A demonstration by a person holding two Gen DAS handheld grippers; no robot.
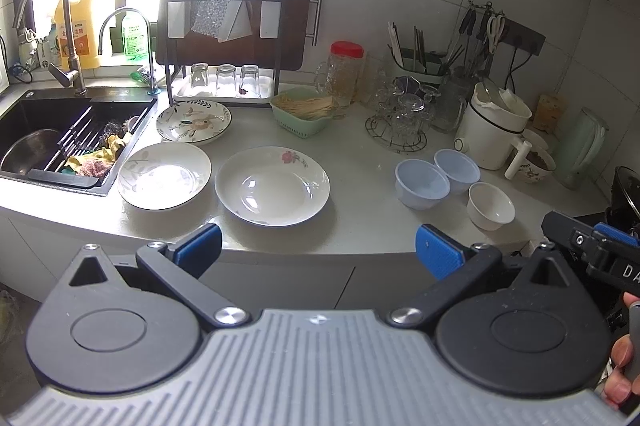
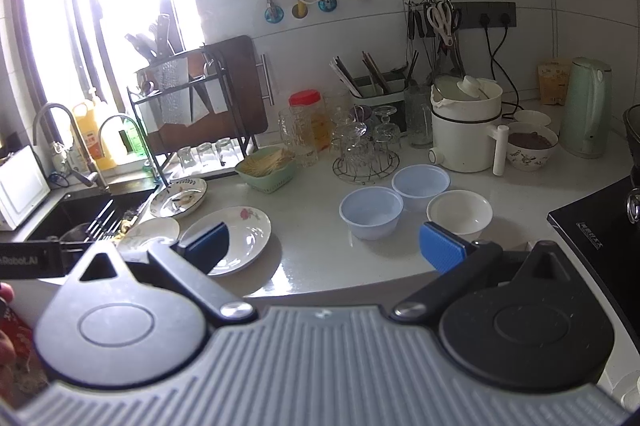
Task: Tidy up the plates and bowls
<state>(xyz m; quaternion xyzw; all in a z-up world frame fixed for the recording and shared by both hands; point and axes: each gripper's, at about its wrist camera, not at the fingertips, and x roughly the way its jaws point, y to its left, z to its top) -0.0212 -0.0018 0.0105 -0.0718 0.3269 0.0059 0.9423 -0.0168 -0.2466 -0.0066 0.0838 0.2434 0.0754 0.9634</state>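
Three shallow plates and three small bowls lie loose on the pale speckled stone table [image 1: 360, 186], none stacked, so we judge the organizing not yet begun. We record the white plate with a pink rose motif [image 1: 272, 184] at the centre front, a white plate with faint grey leaf print [image 1: 164, 173] just beside it near the black sink [image 1: 48, 130], and a floral-patterned plate [image 1: 193, 121] behind, tilted as the right wrist view shows. To the right sit two pale blue plastic bowls [image 1: 422, 183] [image 1: 457, 165] close together, perhaps touching, and a white ceramic bowl [image 1: 491, 205] near them. Our left tongs [image 1: 318, 252] hang off the table's front edge with both blue pads wide apart and nothing between them; our right tongs [image 2: 324, 246] are likewise spread and empty, facing the bowls. Risks noted: the glazed rims are thin and glossy, so a shallow pinch could let a plate slip and chip; the leaf-print plate lies close to the sink lip and could be nudged in; the clustered drinking glasses on a wire rack [image 1: 402, 114] stand behind the bowls and a wide reach could topple them.
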